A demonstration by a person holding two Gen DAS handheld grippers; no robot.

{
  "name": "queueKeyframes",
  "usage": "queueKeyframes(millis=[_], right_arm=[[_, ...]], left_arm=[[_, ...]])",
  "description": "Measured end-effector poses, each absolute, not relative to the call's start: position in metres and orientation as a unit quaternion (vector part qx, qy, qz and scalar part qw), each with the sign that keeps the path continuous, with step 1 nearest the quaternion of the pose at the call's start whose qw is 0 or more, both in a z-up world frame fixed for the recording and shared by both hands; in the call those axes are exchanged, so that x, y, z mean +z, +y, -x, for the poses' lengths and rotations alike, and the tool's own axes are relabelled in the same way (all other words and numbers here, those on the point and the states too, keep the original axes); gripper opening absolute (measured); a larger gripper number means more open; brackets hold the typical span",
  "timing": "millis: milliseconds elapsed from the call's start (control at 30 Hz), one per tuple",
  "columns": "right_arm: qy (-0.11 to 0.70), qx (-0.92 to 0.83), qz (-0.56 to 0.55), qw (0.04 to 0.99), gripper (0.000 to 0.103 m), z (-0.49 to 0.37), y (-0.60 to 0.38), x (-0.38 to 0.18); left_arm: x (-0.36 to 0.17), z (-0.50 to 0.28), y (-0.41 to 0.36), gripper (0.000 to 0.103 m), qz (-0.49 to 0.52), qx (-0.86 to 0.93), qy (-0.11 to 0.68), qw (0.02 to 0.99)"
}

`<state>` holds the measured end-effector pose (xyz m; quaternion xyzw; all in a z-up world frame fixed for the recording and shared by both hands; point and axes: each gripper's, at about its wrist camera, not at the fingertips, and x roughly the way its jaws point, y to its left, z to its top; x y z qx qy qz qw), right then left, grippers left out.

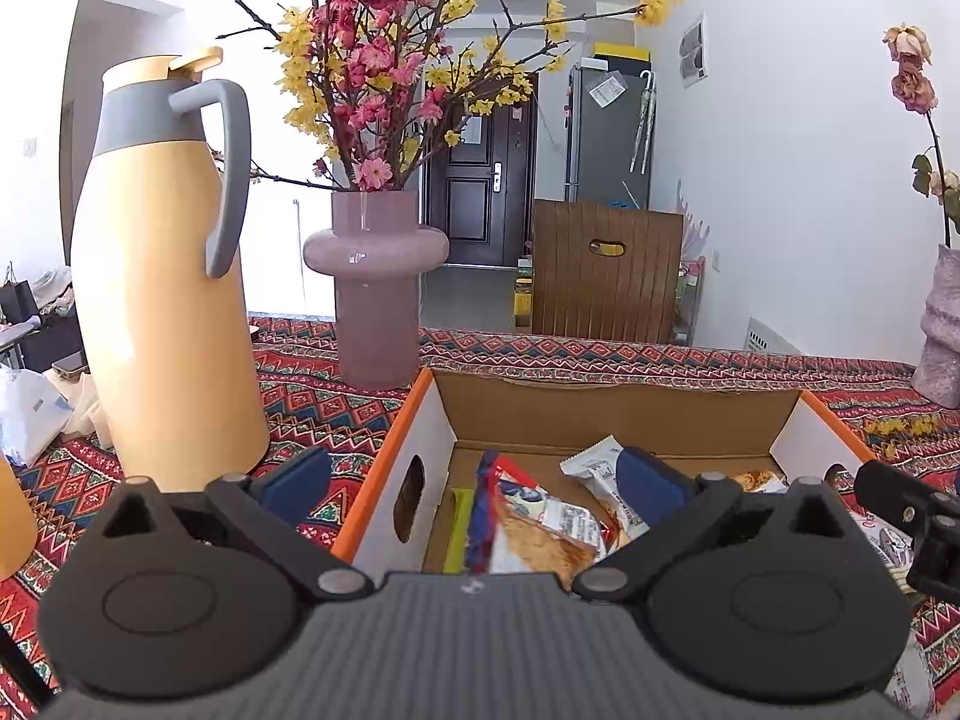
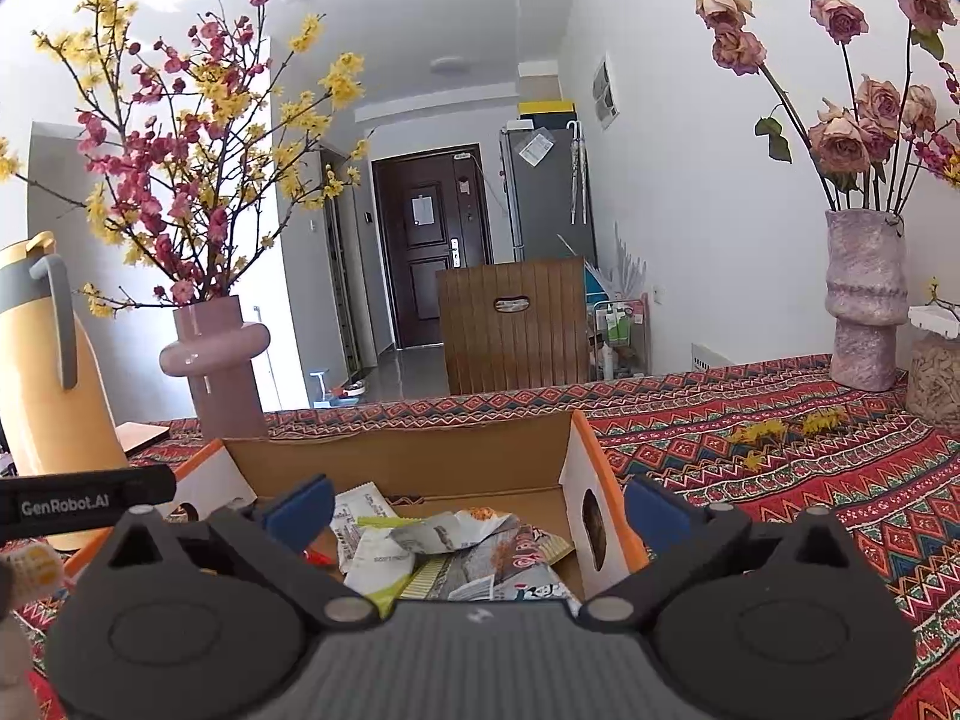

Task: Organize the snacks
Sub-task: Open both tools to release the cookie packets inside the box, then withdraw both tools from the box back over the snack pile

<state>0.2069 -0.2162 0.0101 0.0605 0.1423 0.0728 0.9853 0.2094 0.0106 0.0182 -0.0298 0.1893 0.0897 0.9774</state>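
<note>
An open cardboard box (image 1: 600, 414) with an orange rim sits on the patterned tablecloth and holds several snack packets (image 1: 540, 528), among them a green bar (image 1: 459, 528) and a white wrapper (image 1: 594, 468). My left gripper (image 1: 474, 480) is open and straddles the box's left wall, one blue pad outside it and one over the packets. Nothing is between its fingers. The right wrist view shows the same box (image 2: 390, 456) with crumpled packets (image 2: 432, 540). My right gripper (image 2: 478, 507) is open across the box's right wall, holding nothing. The other gripper's body (image 2: 84, 504) shows at the left.
A tall yellow thermos jug (image 1: 162, 300) and a pink vase of blossom branches (image 1: 375, 276) stand left of the box. A textured vase of dried roses (image 2: 864, 300) and a jar (image 2: 936, 372) stand at the far right. A wooden chair back (image 1: 606, 270) is behind the table.
</note>
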Motion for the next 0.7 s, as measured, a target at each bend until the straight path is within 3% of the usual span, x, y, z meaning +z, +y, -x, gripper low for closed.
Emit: queueKeyframes(millis=[700], right_arm=[[0.132, 0.074, -0.075, 0.986, 0.103, -0.2006, -0.2208, 0.0122]], left_arm=[[0.0148, -0.2114, 0.0136, 0.103, 0.041, 0.093, 0.203, 0.974]])
